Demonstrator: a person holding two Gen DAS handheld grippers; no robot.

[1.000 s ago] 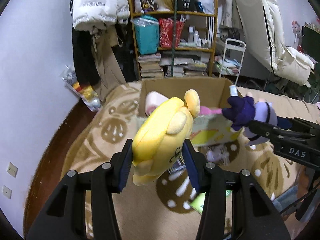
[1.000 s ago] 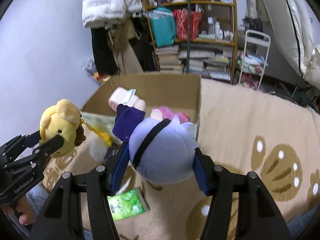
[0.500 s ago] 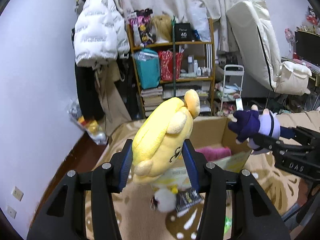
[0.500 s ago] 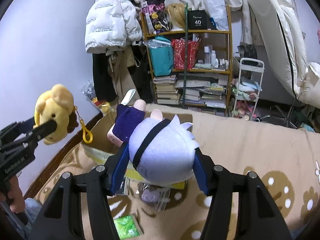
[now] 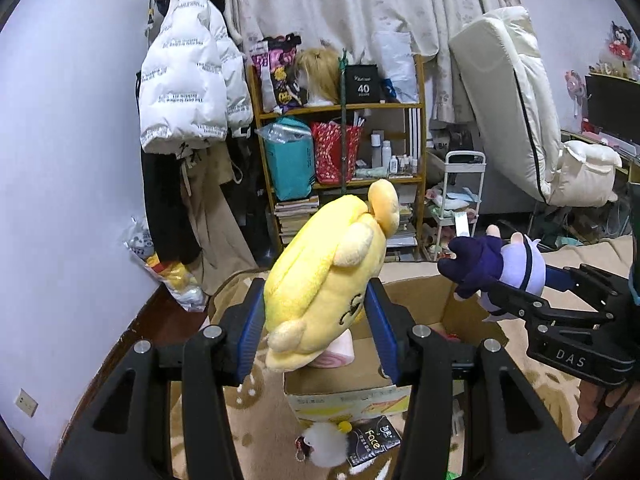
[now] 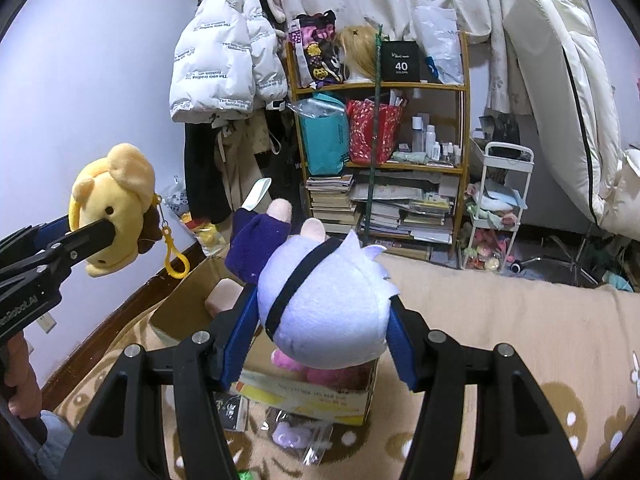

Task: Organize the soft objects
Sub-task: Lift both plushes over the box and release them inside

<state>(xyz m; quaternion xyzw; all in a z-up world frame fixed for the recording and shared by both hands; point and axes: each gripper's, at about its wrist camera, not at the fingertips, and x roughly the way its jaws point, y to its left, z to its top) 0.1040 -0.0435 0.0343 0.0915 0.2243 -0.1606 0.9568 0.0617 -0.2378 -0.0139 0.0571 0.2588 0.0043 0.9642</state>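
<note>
My left gripper [image 5: 314, 330] is shut on a yellow plush dog [image 5: 324, 276], held in the air above the near edge of an open cardboard box [image 5: 412, 288]. The plush also shows in the right wrist view [image 6: 108, 208], with a yellow clip hanging from it. My right gripper [image 6: 316, 334] is shut on a pale purple plush doll with dark purple clothes [image 6: 328, 304], held above the box [image 6: 188, 292]. The doll shows in the left wrist view [image 5: 496, 264]. A pink roll plush [image 5: 336, 354] and a pink plush [image 6: 320, 370] lie inside the box.
The box sits on a beige patterned blanket [image 6: 500, 320]. A white fluffy keychain [image 5: 324, 446], a black tissue pack [image 5: 374, 442] and a bagged purple item [image 6: 292, 436] lie in front of it. A cluttered shelf [image 5: 340, 160] and hanging coats [image 5: 192, 92] stand behind.
Both grippers have risen and tilted up with their plush toys still held. The box now sits lower in both views and more of the room behind shows.
</note>
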